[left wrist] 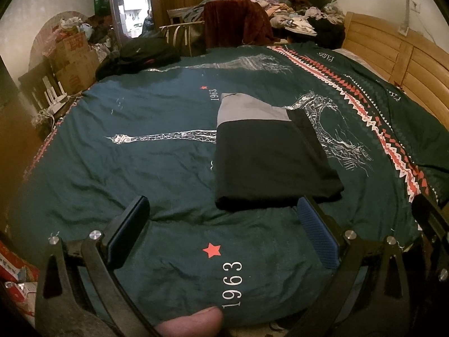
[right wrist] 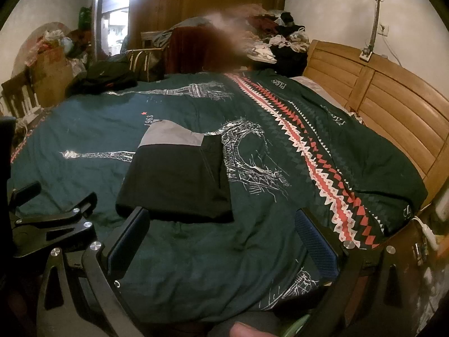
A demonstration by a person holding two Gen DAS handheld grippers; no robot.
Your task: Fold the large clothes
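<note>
A folded black and grey garment lies flat on the dark green bedspread, its near folded edge toward me. It also shows in the right wrist view. My left gripper is open and empty, held just short of the garment's near edge. My right gripper is open and empty, also just short of that edge, with the garment nearer its left finger. The left gripper's frame shows at the left of the right wrist view.
A wooden headboard runs along the right side of the bed. A pile of loose clothes lies beyond the far end. A black bag rests at the far left corner. Cardboard boxes stand at the left.
</note>
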